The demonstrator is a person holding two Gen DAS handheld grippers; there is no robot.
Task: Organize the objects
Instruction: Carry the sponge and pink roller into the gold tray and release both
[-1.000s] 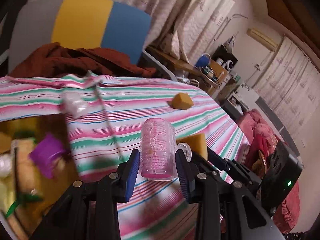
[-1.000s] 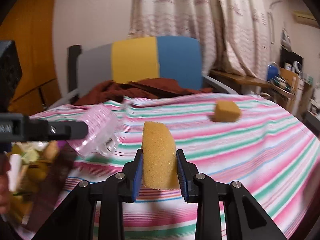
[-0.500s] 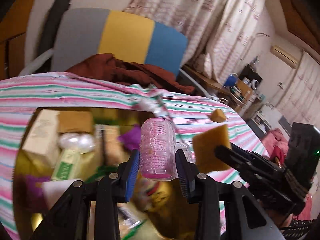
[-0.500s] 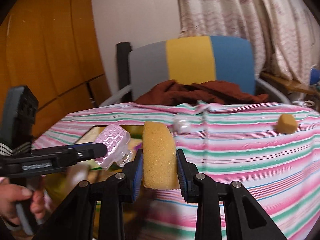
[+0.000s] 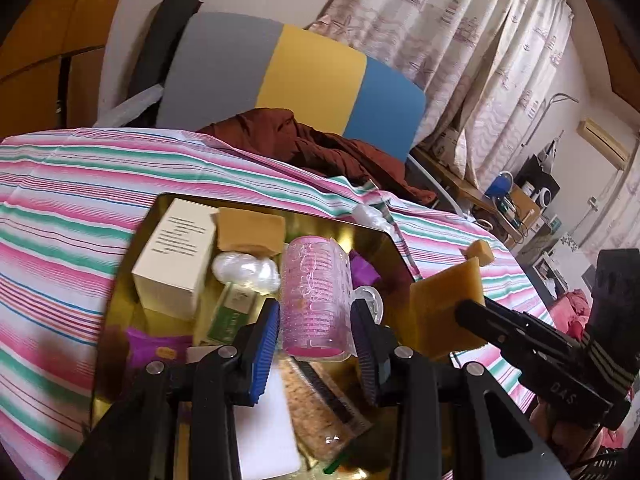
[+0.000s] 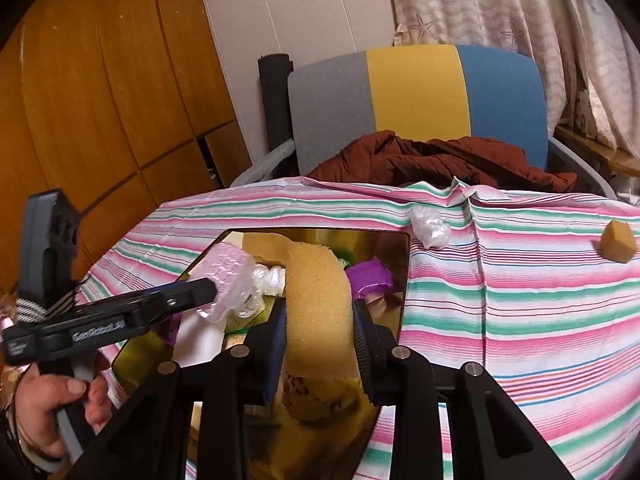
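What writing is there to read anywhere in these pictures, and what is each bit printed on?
"GenRobot.ai": white letters along the black arm of the left tongs, as read from the right wrist view.
"DAS": faint letters on the black body of the right tongs; possibly part of a longer word.
Cream cardboard box: printed lines too small to read.
Green and white packet: lettering blurred, unreadable.

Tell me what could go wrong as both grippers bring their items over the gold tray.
The gold tray is already crowded, so the pink hair roller in the left hand-held gripper may land on the pile and roll out. The right hand-held gripper holding the yellow sponge is close alongside; the two could collide.
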